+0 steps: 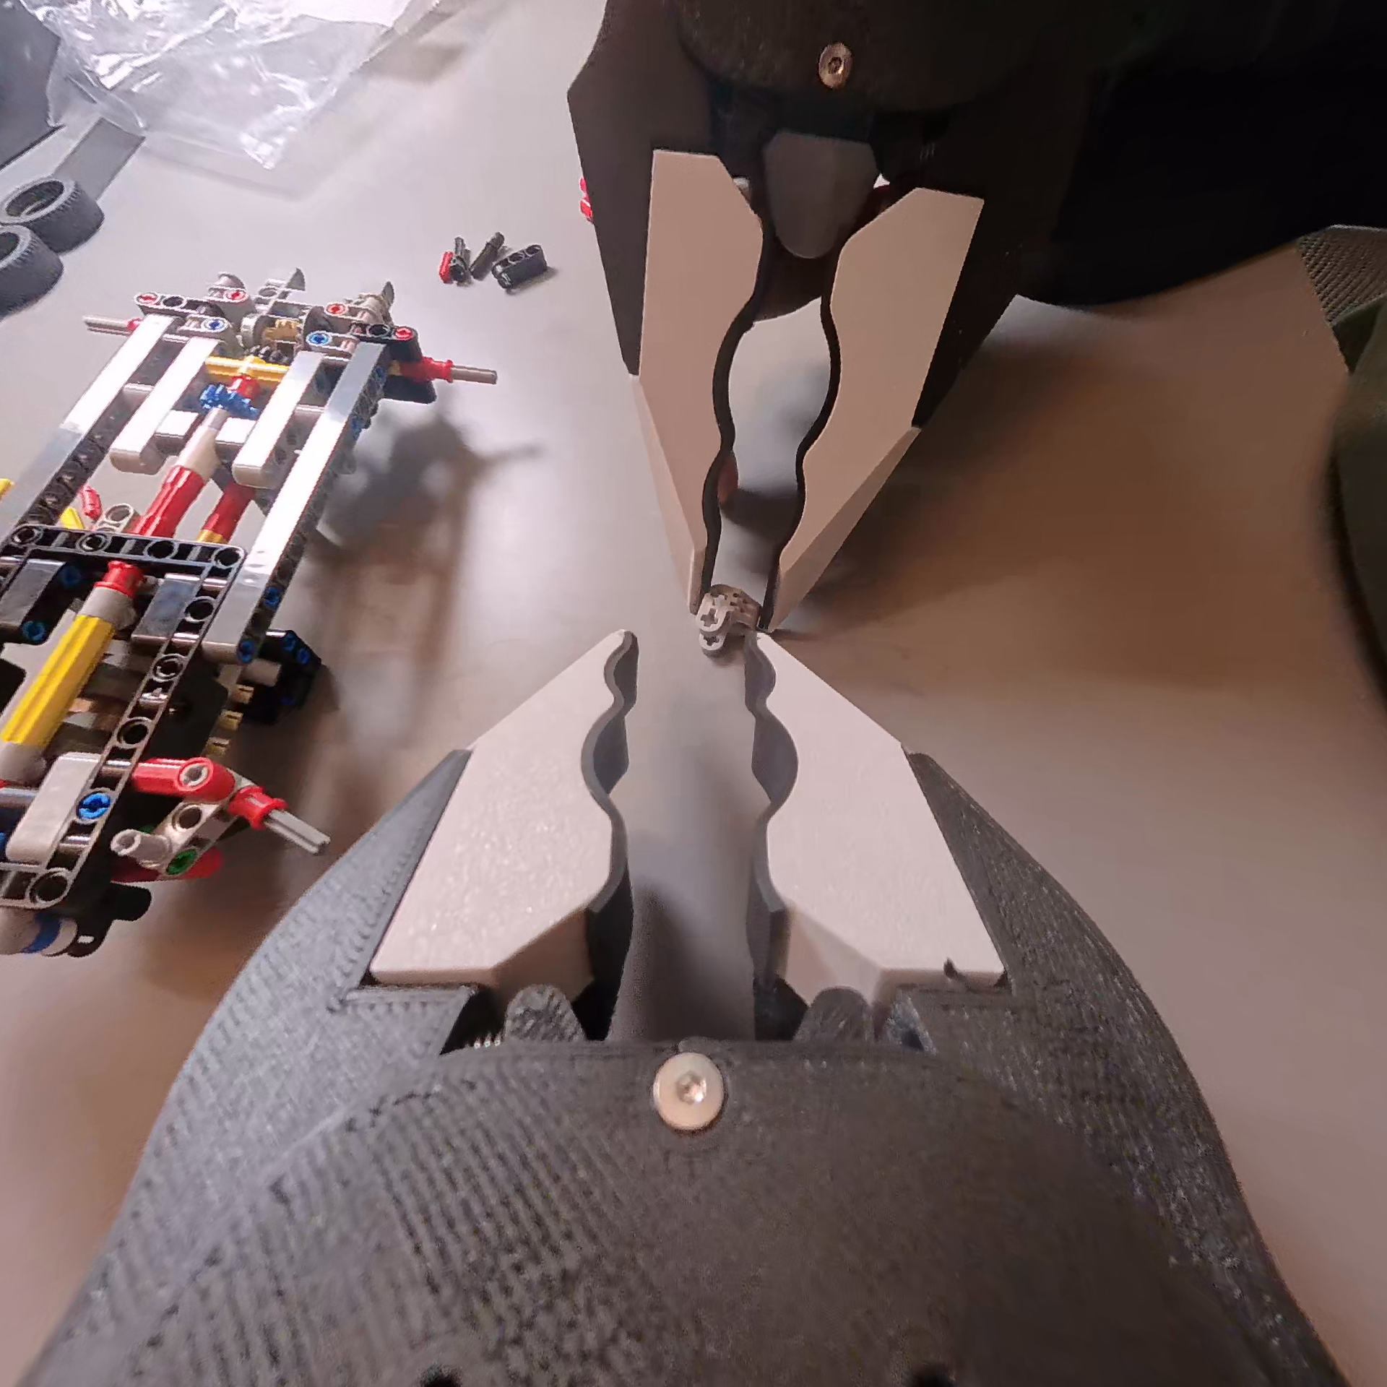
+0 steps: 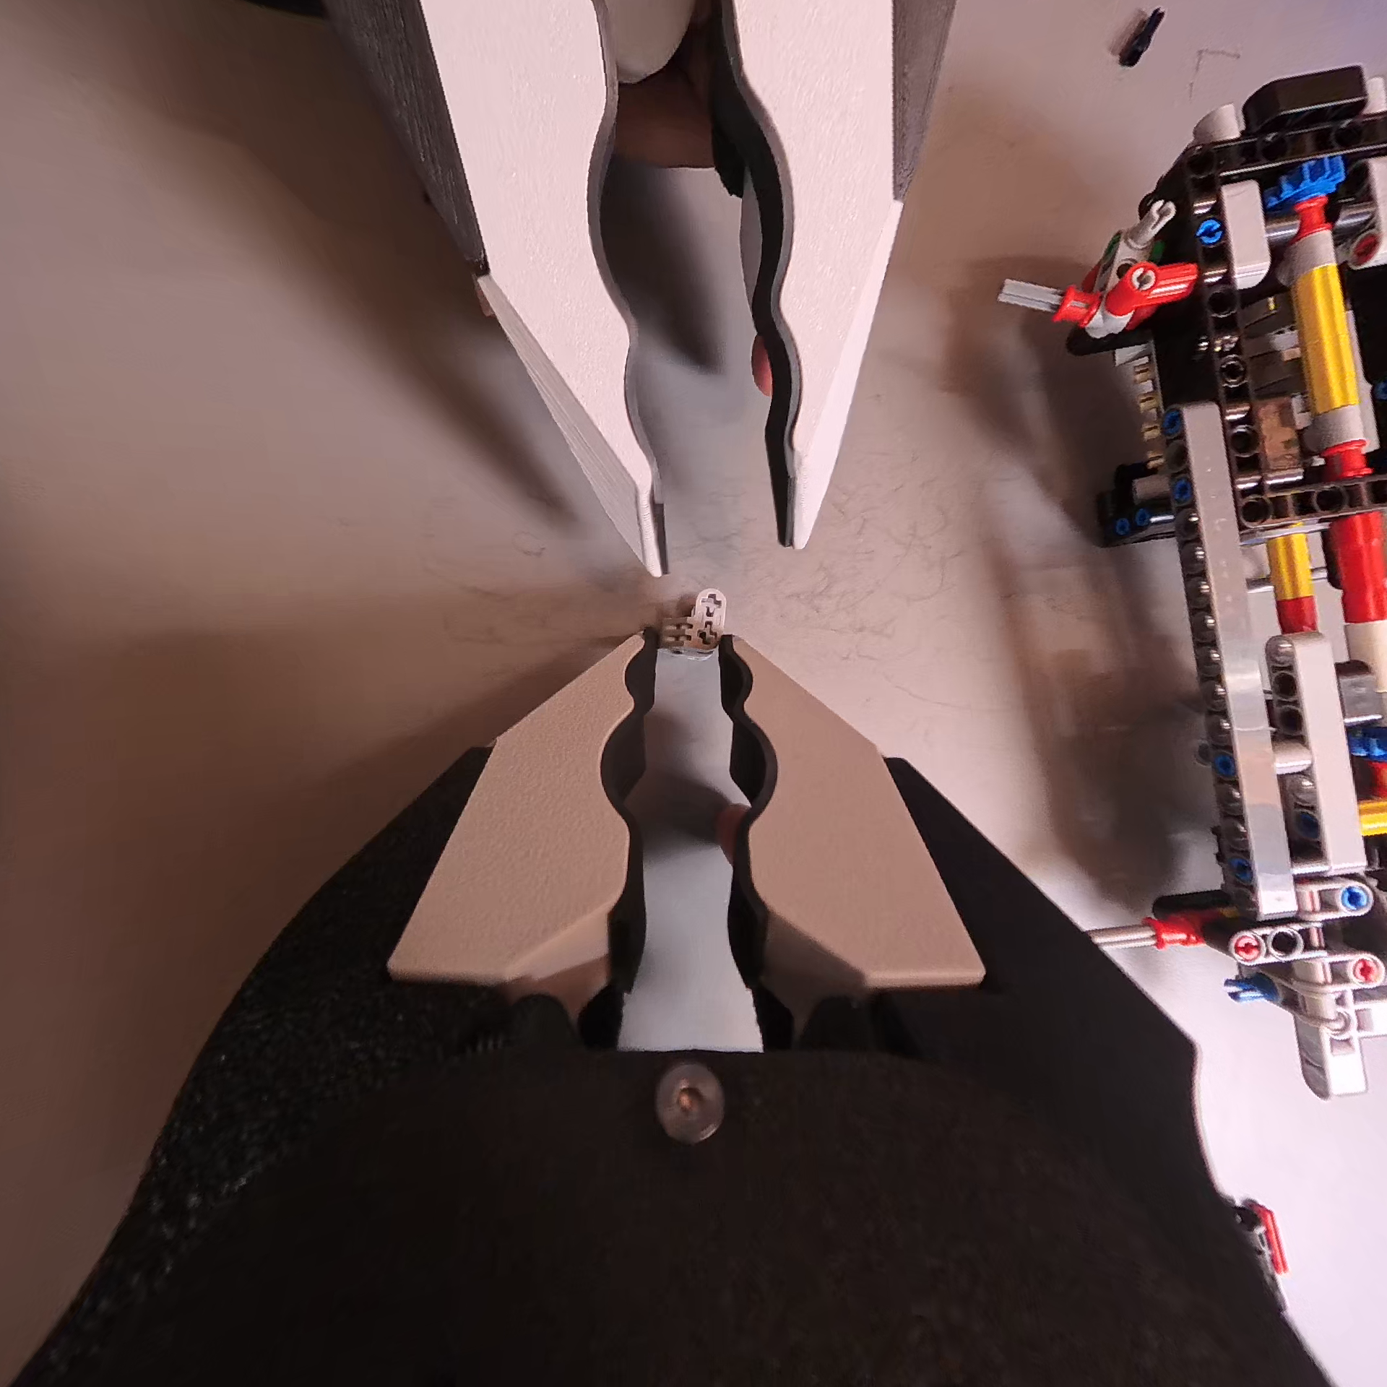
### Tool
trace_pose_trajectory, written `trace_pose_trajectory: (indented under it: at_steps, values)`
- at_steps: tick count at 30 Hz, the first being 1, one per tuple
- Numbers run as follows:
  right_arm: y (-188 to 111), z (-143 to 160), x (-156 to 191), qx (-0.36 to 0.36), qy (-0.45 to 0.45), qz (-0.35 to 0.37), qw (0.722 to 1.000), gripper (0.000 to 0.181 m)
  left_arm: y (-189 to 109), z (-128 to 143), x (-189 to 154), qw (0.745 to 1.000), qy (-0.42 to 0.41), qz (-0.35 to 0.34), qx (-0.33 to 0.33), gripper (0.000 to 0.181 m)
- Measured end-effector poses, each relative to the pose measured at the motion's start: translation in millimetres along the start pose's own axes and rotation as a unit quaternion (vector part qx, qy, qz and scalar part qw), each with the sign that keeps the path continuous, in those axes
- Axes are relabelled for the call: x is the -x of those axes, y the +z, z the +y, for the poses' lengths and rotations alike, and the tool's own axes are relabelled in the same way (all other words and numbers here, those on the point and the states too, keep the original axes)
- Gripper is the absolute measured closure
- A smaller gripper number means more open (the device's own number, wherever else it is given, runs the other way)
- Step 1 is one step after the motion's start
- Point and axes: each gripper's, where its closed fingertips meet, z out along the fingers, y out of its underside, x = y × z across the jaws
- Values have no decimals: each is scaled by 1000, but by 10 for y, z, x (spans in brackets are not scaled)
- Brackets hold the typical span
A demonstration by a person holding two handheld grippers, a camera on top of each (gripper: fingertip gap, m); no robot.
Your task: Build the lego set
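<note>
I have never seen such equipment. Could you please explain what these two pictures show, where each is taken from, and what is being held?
A person holds two hand tools, each with two-finger tongs and a camera looking along the fingers. One picture comes from the left tongs, the other from the right tongs; they face each other tip to tip, so each also shows the other. The right tongs pinch a small grey lego connector just above the beige table. The left tongs are open, close to it. To the side lie a half-built lego chassis, loose small pieces, black tyres and a clear plastic bag.
</note>
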Motion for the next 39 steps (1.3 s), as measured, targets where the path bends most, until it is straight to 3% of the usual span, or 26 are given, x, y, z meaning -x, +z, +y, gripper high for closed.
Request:
trace_pose_trajectory:
  at_steps: [10, 17, 20, 22, 26, 30, 33, 39]
  values:
    - [-54, -37, 6, -19, 10, -2, 1000, 157, 15, 22, -6, 1000, 0, 0, 5, 155]
    - [-547, -133, -400, -97, 70, 53, 991, 154, 10, 16, 6, 1000, -1, -3, 2, 155]
    - [-955, 92, -735, -101, 97, 130, 982, 160, -9, 5, 32, 1000, -3, -9, -2, 156]
    - [-1211, 342, -925, -92, 124, 177, 972, 181, -38, -16, 65, 1000, -6, -16, -8, 156]
    - [-1548, 901, -1094, -66, 165, 228, 957, 181, -123, -74, 146, 999, -18, -32, -27, 157]
    - [-1559, 1470, -1061, 1, 198, 199, 960, 165, -152, -84, 187, 998, -29, -37, -36, 157]
    - [-1465, 1676, -1001, 19, 195, 156, 968, 163, -127, -64, 175, 999, -26, -36, -31, 158]
    - [-1332, 1609, -1210, 5, 184, 127, 975, 169, -90, -28, 158, 999, -25, -33, -23, 159]
